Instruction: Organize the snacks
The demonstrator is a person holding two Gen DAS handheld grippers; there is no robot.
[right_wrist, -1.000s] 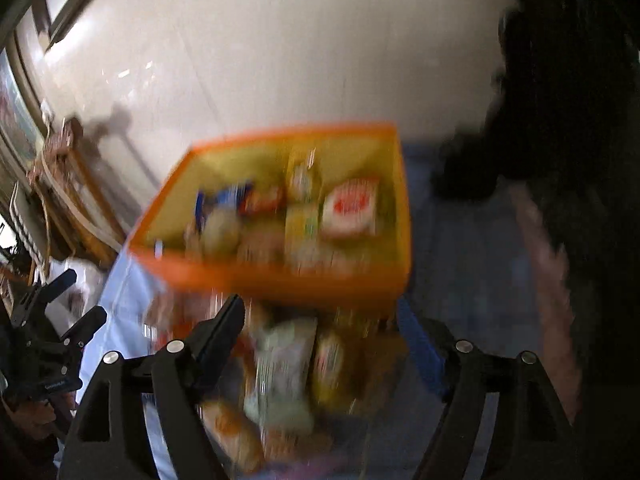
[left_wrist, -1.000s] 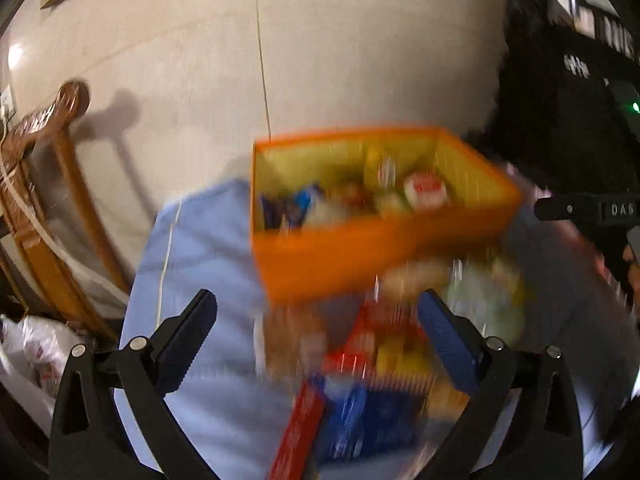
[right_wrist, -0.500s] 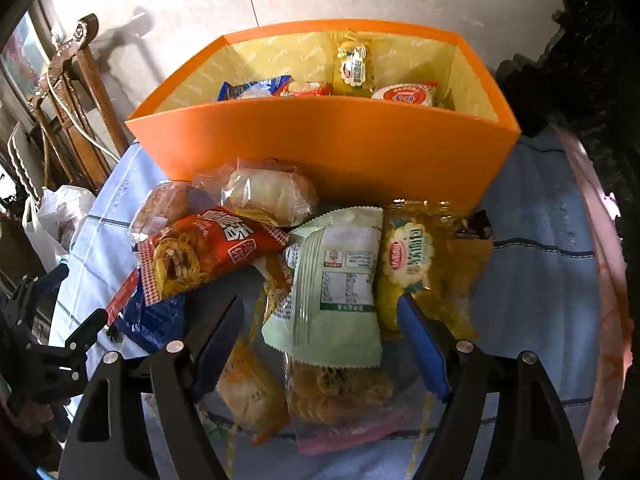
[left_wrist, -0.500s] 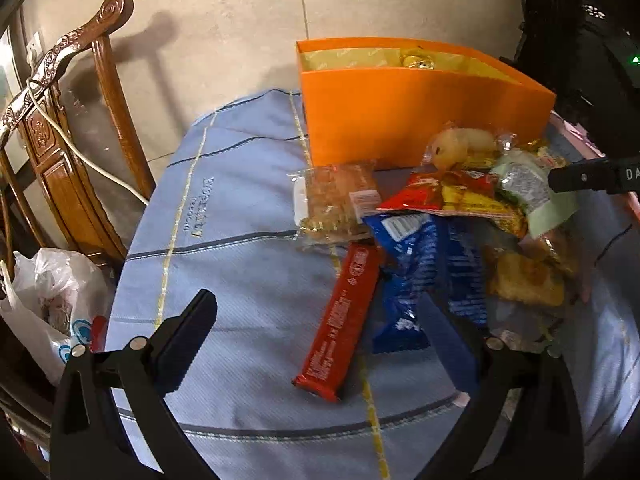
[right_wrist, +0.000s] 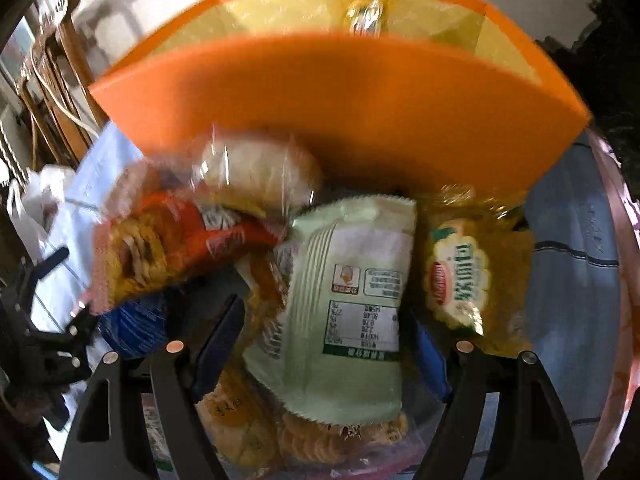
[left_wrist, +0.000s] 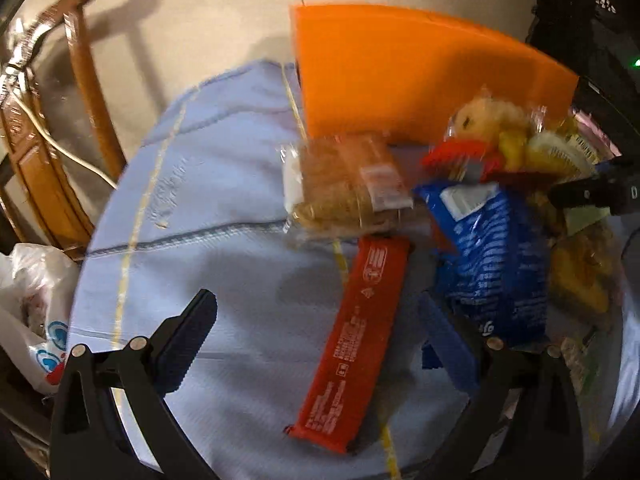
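An orange box [left_wrist: 404, 76] stands at the back of a blue-clothed table [left_wrist: 208, 208]; it also shows in the right wrist view [right_wrist: 340, 116], with a packet inside. A pile of snacks lies in front of it. My left gripper [left_wrist: 320, 320] is open, low over a long red bar [left_wrist: 356, 344], next to a blue packet [left_wrist: 492, 256] and a clear cracker pack [left_wrist: 344, 188]. My right gripper [right_wrist: 328, 340] is open, its fingers either side of a pale green packet [right_wrist: 352, 292]. A yellow corn-snack bag [right_wrist: 460, 276] and a red bag [right_wrist: 172, 240] lie beside it.
A wooden chair [left_wrist: 52, 136] with a white cable stands left of the table. A white plastic bag [left_wrist: 32, 300] sits below it. The table's pink rim [right_wrist: 624, 240] curves on the right. The left gripper shows at the left edge of the right wrist view [right_wrist: 52, 320].
Both grippers have dropped lower and closer to the snack pile; the box interior has mostly gone from view. Both stay open.
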